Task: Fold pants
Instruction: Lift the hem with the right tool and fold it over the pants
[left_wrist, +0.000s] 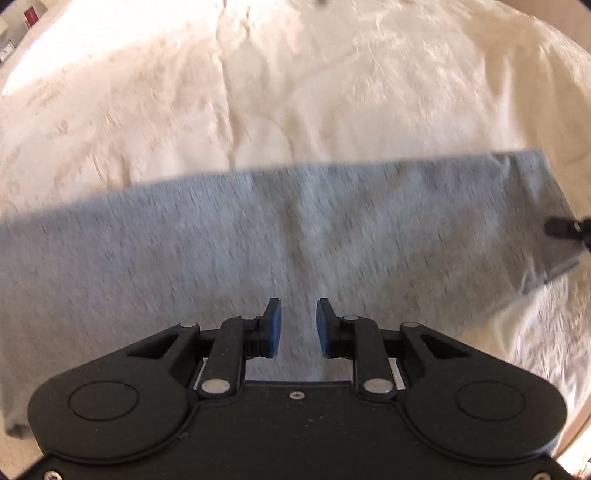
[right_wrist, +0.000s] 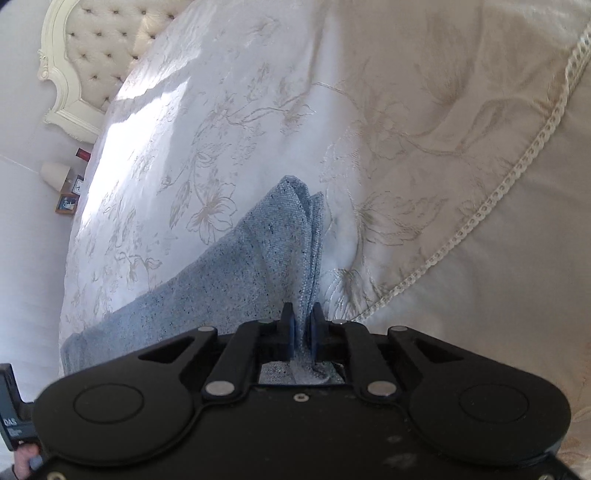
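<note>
Grey pants (left_wrist: 184, 240) lie as a long folded band across a cream bedspread (left_wrist: 295, 92); the left wrist view is blurred. My left gripper (left_wrist: 297, 325) hovers above the band's middle, open, its blue pads apart with nothing between them. At the band's right end the tip of my right gripper (left_wrist: 565, 227) shows. In the right wrist view my right gripper (right_wrist: 303, 325) is shut on a bunched edge of the pants (right_wrist: 236, 266). The fabric rises in folds from the pads and trails down to the left.
The embroidered bedspread (right_wrist: 406, 147) has a corded trim (right_wrist: 517, 177) on the right. A tufted headboard (right_wrist: 103, 48) stands at the upper left. Below it are a small lamp (right_wrist: 55, 175) and a picture frame (right_wrist: 67, 204). A black device edge (right_wrist: 11, 417) shows at the lower left.
</note>
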